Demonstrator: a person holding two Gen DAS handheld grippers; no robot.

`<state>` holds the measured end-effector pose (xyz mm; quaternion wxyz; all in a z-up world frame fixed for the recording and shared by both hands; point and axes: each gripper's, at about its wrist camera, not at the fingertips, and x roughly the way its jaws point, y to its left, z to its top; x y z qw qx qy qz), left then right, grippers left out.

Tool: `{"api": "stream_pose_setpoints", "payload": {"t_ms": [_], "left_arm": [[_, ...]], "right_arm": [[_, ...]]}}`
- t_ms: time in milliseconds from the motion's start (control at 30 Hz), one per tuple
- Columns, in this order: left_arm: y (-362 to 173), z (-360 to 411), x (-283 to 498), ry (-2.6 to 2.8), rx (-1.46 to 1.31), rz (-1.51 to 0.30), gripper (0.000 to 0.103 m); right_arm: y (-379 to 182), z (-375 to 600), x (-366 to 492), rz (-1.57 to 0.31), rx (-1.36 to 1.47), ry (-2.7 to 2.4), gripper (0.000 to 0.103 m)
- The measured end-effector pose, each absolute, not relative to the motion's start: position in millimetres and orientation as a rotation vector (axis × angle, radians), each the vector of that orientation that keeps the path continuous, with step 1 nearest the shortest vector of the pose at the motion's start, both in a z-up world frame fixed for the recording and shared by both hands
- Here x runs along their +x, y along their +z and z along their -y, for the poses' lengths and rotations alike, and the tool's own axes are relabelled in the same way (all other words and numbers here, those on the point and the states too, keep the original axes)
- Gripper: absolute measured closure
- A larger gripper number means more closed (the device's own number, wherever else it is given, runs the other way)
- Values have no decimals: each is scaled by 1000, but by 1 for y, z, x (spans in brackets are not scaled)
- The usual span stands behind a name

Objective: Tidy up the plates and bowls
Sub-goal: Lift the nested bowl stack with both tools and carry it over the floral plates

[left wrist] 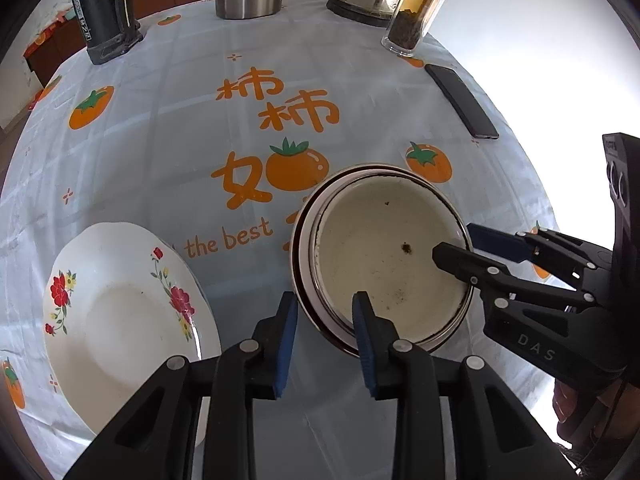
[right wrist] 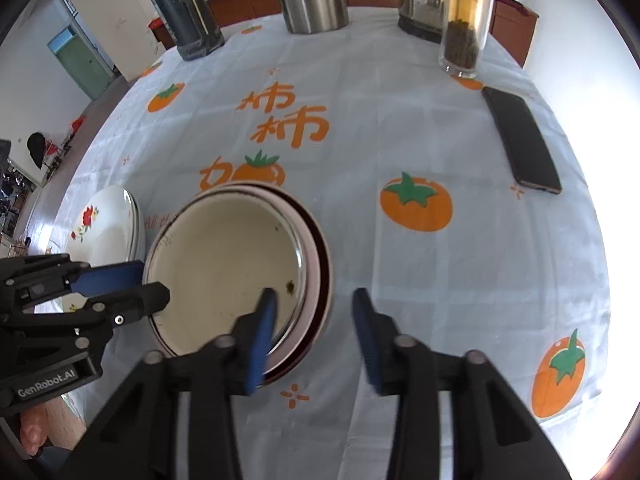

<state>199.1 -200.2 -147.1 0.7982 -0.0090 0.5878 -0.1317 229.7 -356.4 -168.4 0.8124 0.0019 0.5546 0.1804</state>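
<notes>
Though set astride the rim of the nested bowls (left wrist: pixel 384 256), grips nothing yet. Left claw (left wrist: pixel 326 344) part open, one pad outside the near wall and the other inside the cream hollow, neither seen pressing. Likewise the right claw (right wrist: pixel 316 336), part open, with its inner finger over the hollow and its outer pad clear of the wall, cloth showing between. Found mid-table on the tablecloth (left wrist: pixel 200 80), just right of the flowered plate (left wrist: pixel 120 312) and apart from it. Approached from opposite sides of a round rim, so no long axis to line up with. Matters only that a stretch of wall lies between each pair of pads, as it does now. Looks equally near for both hands. Probably calls for closing on the rim, then lifting level to avoid tipping the stack.
</notes>
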Motion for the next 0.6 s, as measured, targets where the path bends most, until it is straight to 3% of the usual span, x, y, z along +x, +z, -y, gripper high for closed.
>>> {"api": "stream_pose_setpoints", "payload": {"t_ms": [600], "left_arm": [[-140,205,192,-271,10,-1246,72]], "right_arm": [[-163,359,222,-1188,23,372,79]]}}
